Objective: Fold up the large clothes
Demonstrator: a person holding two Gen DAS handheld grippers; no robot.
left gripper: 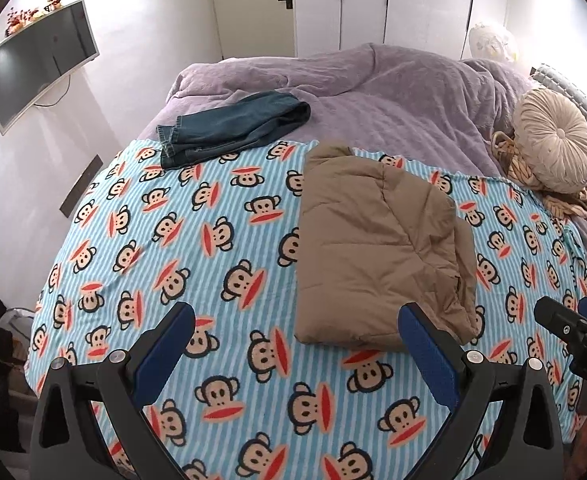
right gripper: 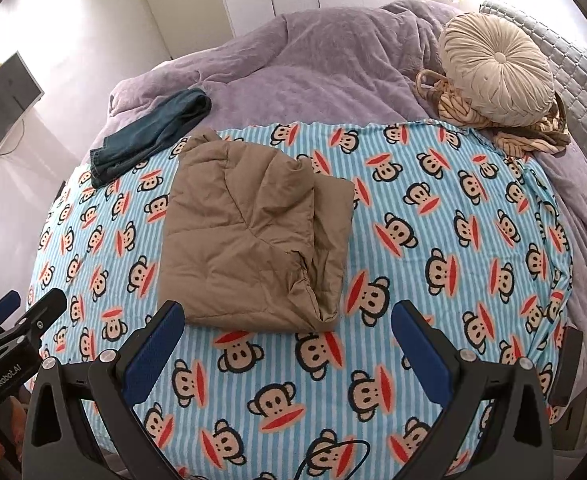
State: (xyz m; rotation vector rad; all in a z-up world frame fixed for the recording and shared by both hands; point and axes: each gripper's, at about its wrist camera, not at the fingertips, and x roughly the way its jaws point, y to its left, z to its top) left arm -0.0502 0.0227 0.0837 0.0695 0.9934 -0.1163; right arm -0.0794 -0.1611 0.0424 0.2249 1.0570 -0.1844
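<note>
A tan quilted jacket (left gripper: 377, 248) (right gripper: 249, 232) lies folded into a rough rectangle on the blue striped monkey-print blanket (left gripper: 213, 240) (right gripper: 433, 240). My left gripper (left gripper: 297, 320) hovers open just short of the jacket's near edge, its right finger (left gripper: 429, 352) close to the jacket's near right corner. My right gripper (right gripper: 289, 320) is open too, above the blanket in front of the jacket's near edge, holding nothing. Each gripper shows at the edge of the other's view. Folded dark denim jeans (left gripper: 229, 128) (right gripper: 149, 132) lie at the blanket's far left edge.
The purple duvet (left gripper: 373, 88) (right gripper: 313, 60) covers the far half of the bed. A round beige cushion (left gripper: 553, 144) (right gripper: 497, 76) sits on striped brown fabric (right gripper: 493, 128) at the right. A wall-mounted TV (left gripper: 37, 64) hangs left; white wardrobe doors (left gripper: 373, 0) stand behind.
</note>
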